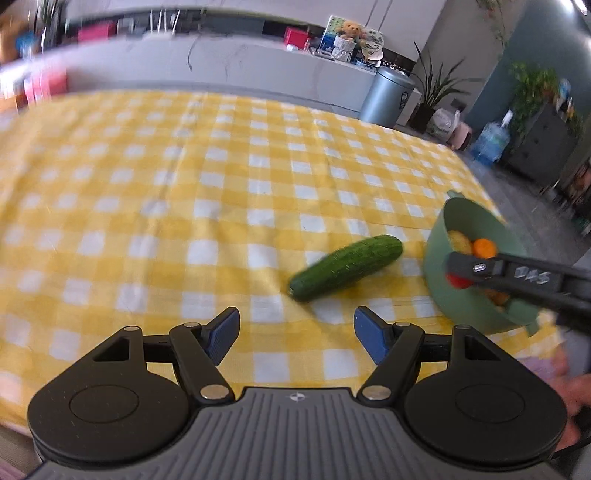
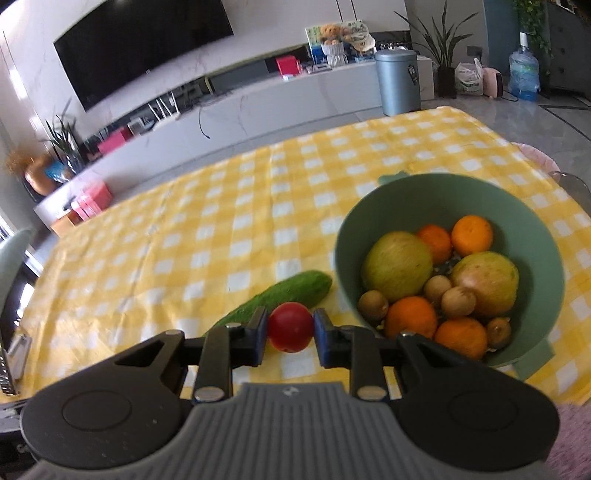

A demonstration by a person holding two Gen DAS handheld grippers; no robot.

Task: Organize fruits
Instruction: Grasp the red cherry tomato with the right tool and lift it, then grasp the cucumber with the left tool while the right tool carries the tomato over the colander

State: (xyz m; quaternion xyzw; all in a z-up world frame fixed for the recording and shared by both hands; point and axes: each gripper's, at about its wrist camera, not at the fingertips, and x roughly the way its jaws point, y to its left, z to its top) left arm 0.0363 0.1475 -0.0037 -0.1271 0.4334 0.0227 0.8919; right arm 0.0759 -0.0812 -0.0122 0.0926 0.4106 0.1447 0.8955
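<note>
Now the right gripper clasps a tomato beside the bowl; next comes a drop inside; the left gripper gapes empty near the cucumber.

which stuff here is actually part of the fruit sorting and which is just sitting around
Part of the job:
- red fruit, clamped in the right gripper
- green bowl with its oranges
- cucumber on the cloth
- left gripper, open

Just lying about:
- grey bin
- water jug
- teddy bear
</note>
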